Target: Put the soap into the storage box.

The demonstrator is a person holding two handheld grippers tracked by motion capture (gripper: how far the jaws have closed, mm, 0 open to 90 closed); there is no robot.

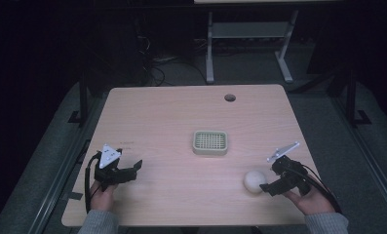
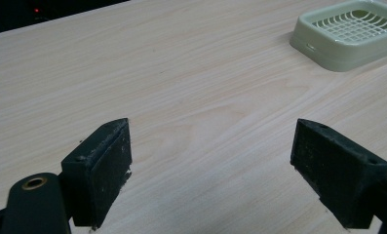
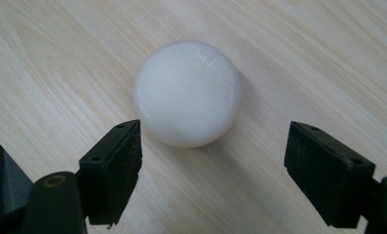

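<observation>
A white round soap-like ball lies on the wooden table at the front right. My right gripper is open just behind the ball, its jaws wide apart and touching nothing. A pale green square tray with a grid top sits near the table's middle. My left gripper is open at the front left, with bare wood between its jaws; the tray lies farther off to its right.
A round cable hole sits near the table's far edge. Beyond the table stand the legs of another desk on a dark floor with cables. The surroundings are dim.
</observation>
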